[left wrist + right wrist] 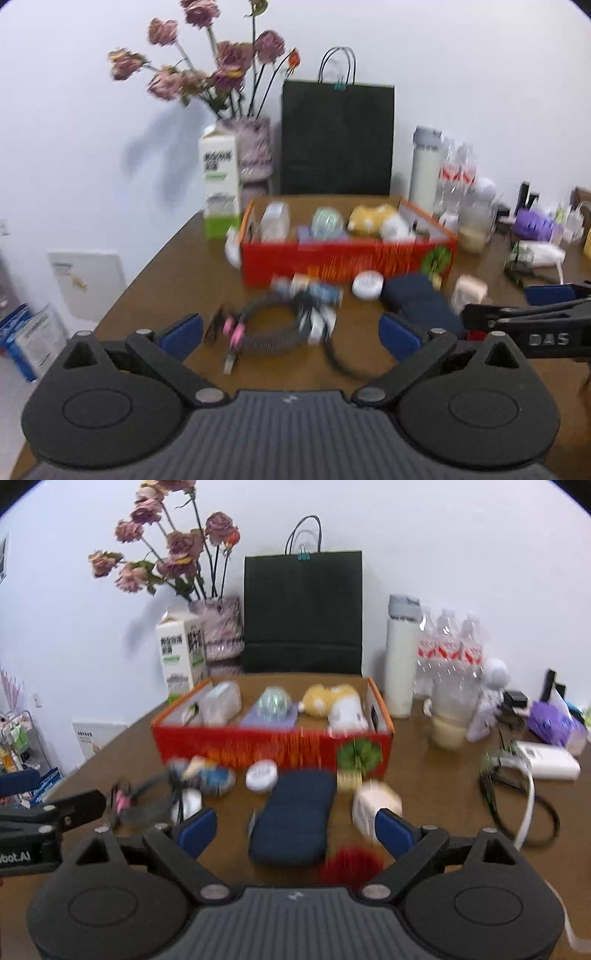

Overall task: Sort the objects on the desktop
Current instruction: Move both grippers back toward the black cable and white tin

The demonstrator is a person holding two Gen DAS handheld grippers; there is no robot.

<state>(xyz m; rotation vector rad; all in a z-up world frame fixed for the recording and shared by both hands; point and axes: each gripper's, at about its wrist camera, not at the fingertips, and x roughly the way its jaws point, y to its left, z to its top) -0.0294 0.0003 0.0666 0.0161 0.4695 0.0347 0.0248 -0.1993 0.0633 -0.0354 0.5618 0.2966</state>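
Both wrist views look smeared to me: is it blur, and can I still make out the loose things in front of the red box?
Left wrist view: motion blur; the coiled cable and round white tin are only shapes. Right wrist view: similar smear on the red box, though the navy pouch stays recognisable. Fisheye bends the table edge in both.

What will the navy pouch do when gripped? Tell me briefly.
The navy pouch looks soft and padded, so it will probably squash and sag between the jaws. Lying flat on the table, it is unlikely to roll. It is probably light, though its contents are hidden.
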